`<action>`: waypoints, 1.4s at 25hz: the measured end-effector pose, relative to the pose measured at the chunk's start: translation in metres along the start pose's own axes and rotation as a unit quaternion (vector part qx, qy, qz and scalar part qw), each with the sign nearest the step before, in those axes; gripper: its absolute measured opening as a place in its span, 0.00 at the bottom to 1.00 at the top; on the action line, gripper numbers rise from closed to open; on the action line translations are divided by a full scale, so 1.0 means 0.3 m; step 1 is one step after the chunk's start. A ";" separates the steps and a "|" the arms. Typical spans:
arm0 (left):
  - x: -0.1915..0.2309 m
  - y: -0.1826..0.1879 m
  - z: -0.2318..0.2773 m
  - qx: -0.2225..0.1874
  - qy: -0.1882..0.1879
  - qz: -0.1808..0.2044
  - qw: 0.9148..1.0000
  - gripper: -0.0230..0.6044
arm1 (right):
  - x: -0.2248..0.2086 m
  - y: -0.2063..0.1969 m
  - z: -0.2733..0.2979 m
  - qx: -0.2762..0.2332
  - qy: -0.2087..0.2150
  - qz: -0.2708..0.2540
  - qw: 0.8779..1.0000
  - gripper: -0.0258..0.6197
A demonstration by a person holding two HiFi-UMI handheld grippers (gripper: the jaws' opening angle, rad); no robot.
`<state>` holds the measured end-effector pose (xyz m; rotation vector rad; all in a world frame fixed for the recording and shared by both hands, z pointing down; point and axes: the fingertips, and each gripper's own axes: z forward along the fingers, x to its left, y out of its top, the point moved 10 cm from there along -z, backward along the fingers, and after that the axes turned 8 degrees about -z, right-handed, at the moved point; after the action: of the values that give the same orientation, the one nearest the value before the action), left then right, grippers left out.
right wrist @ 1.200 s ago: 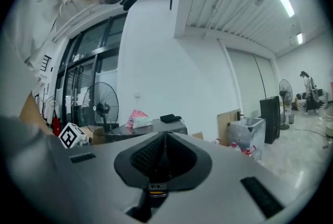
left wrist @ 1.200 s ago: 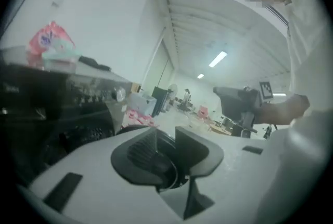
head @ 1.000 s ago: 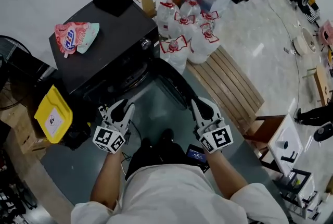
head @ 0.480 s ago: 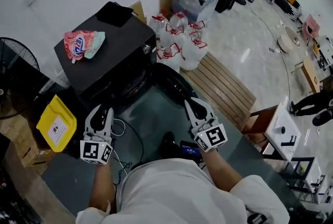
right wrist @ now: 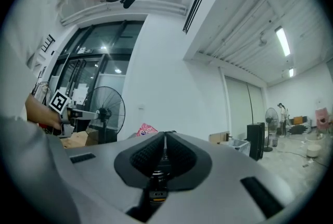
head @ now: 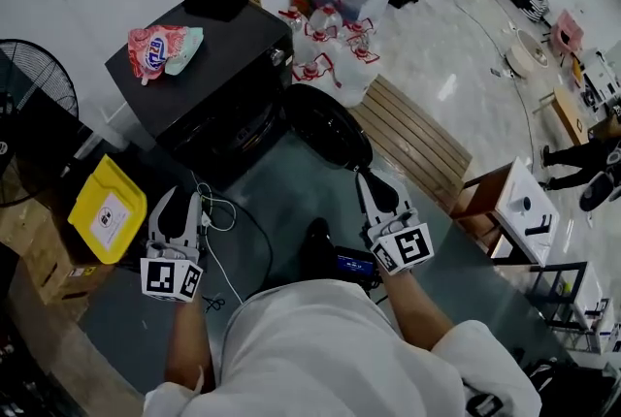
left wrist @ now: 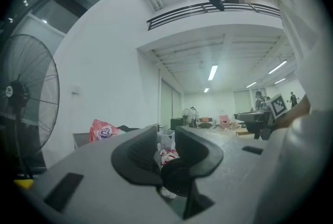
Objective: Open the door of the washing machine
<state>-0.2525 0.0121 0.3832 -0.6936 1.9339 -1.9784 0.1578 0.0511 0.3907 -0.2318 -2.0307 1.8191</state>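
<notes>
The black washing machine [head: 209, 66] stands at the upper left of the head view. Its round dark door [head: 328, 126] hangs swung open to the right of the drum opening. My left gripper [head: 180, 197] is held over the floor in front of the machine, apart from it. Its jaws have just been closing and stand a narrow gap apart, open, with nothing between them [left wrist: 166, 152]. My right gripper [head: 373, 178] hovers just below the open door, not touching it. It is shut and empty [right wrist: 165, 137].
A pink pouch [head: 160, 51] and a black item [head: 218, 0] lie on the machine. A yellow container [head: 105, 211] and a fan [head: 34, 85] are at the left. Water jugs [head: 335, 56] and a wooden pallet [head: 417, 144] are to the right. A white cable [head: 228, 221] trails across the floor.
Both grippers have drawn back from the machine toward the person and risen. The left one has gone further left. The door stays open.
</notes>
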 end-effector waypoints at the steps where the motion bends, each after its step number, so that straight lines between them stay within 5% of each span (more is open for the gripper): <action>1: -0.004 -0.008 -0.027 0.002 -0.002 -0.003 1.000 0.22 | 0.025 0.005 -0.023 0.000 -0.002 -0.001 1.000 0.10; 13: -0.129 -0.124 -0.288 0.015 0.001 -0.034 0.999 0.22 | 0.192 0.015 -0.204 0.028 0.033 -0.005 0.999 0.10; 19: -0.218 -0.085 -0.307 0.022 0.015 0.003 1.000 0.22 | 0.173 -0.006 -0.214 0.029 0.074 -0.001 0.997 0.10; 35: -0.518 -0.245 -0.318 0.050 0.024 -0.033 0.998 0.22 | 0.048 -0.073 -0.443 0.022 0.101 0.018 0.994 0.10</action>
<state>-0.1623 0.1786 0.4362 -0.6998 1.8462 -2.1338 0.2011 0.1750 0.4241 -0.4246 -1.8566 1.7817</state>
